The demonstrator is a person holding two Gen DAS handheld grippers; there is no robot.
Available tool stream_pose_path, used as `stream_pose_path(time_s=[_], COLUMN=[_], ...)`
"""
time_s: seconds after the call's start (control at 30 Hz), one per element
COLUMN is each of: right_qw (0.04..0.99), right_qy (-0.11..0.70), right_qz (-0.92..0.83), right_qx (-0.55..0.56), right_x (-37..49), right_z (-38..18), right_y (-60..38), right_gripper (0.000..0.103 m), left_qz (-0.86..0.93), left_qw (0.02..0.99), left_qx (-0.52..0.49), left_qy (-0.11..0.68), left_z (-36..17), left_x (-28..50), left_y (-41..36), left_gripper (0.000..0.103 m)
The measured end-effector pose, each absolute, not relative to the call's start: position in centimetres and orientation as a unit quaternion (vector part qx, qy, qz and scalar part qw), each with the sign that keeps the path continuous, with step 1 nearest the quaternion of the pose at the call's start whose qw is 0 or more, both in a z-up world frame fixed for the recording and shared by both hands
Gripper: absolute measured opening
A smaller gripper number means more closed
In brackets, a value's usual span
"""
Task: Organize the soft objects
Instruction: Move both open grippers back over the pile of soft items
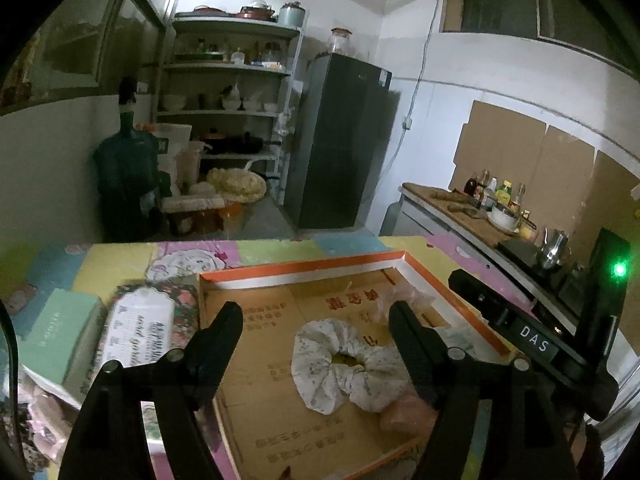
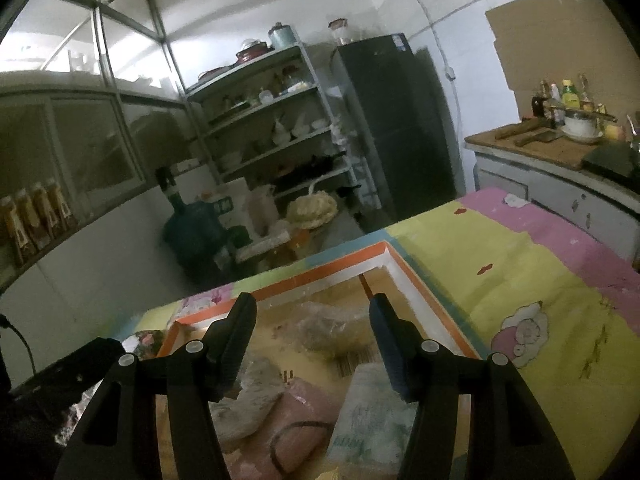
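Left gripper (image 1: 316,320): jaws apart with nothing clamped, hanging over the shallow box; the scrunchie lies below the gap, untouched.
Right gripper (image 2: 312,320): jaws apart and empty, above the same box from its other side; its black body shows at the right of the left wrist view.
Scrunchie (image 1: 344,364): white, speckled fabric ring, lying flat on the box floor near the middle. Likely very light, limp and crushable; judged best taken by pinching one bunched side of the ring, not across the hole.
Pink pad (image 2: 288,420): soft folded piece toward the near edge of the box, a dark elastic loop on it; should fold under a pinch.
Tissue pack (image 2: 372,412): pale soft packet just beside the pink pad; the wrapper may be slippery.
Clear bag (image 2: 332,330): crinkled plastic with something inside, toward the far corner of the box.
Box (image 1: 304,270): orange-rimmed cardboard tray on the counter, near its far edge.
Counter (image 2: 500,280): covered by a pastel cartoon cloth; mint box (image 1: 60,332) and floral tin (image 1: 148,328) sit left of the tray.
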State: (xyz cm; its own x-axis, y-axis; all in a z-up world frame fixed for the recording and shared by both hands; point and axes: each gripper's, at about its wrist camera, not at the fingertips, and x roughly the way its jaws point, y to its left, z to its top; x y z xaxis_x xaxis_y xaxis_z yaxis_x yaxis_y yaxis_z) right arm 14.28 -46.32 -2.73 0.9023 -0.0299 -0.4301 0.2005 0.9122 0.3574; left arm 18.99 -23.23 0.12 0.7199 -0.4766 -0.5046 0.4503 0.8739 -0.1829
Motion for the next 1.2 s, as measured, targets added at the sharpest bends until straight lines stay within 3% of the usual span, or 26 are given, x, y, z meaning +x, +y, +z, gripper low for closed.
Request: stream_pose_path(time_s=[0.6,0.73,0.87,1.2], right_qw=[0.966,0.967,0.969,0.973], right_qy=[0.187,0.186,0.186,0.187], right_qz=[-0.047,-0.039,-0.029,-0.021], right_qx=[0.173,0.169,0.16,0.136], right_x=[10.4,9.9,9.3,8.5], right_z=[0.5,0.9,1.5,2.0], right_y=[-40.8,-39.4,-37.4,-33.6], right_gripper=[0.061,0.062,0.077,0.078], left_qz=[-0.224,-0.22,-0.215,-0.191], left_qw=[0.946,0.949,0.952,0.955], left_qx=[-0.023,-0.033,-0.04,-0.038], left_qy=[0.234,0.223,0.215,0.224], left_z=[2.3,2.5,2.6,2.2], left_x=[15.8,15.2,14.8,14.2], left_y=[-17.8,-15.8,-14.1,-10.4], left_gripper=[0.076,0.09,0.09,0.09])
